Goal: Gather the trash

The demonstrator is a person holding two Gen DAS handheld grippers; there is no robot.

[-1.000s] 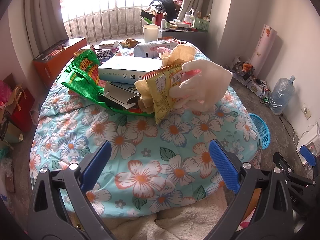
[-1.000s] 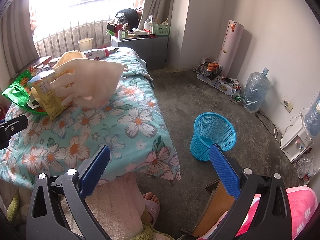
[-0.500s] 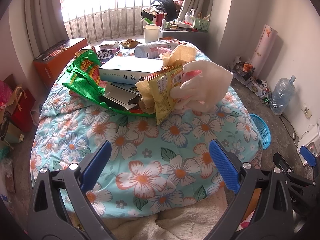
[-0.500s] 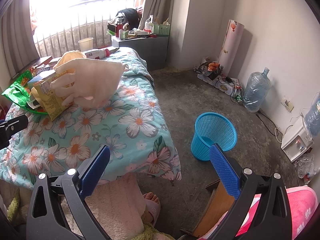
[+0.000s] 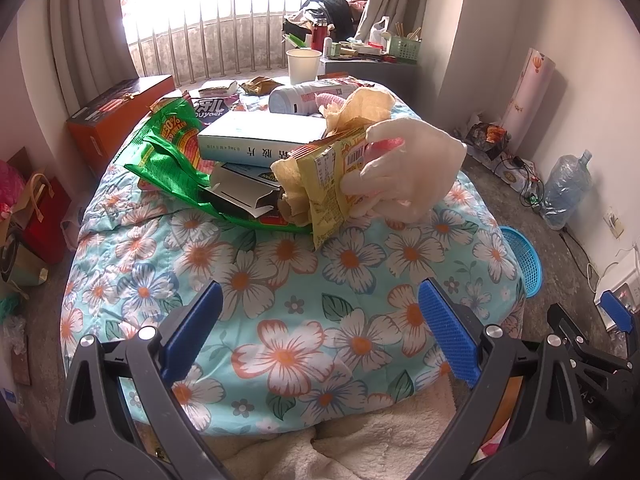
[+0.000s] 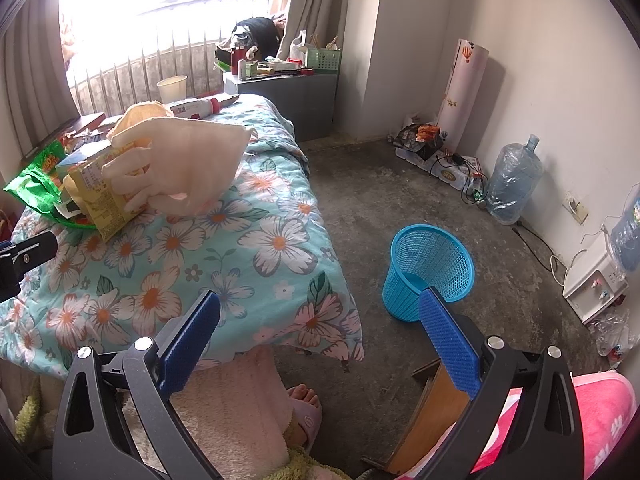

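Note:
A pile of trash lies on the floral quilt: a yellow snack wrapper, a green snack bag, an opened dark carton, a white bottle and a paper cup. A pale glove rests against the yellow wrapper. My left gripper is open and empty, low in front of the pile. My right gripper is open and empty over the bed's corner. A blue mesh basket stands on the floor to the right of the bed.
A white book lies in the pile. An orange box sits left of the bed. A grey cabinet with clutter stands behind it. Water jugs, cables and a white appliance line the right wall.

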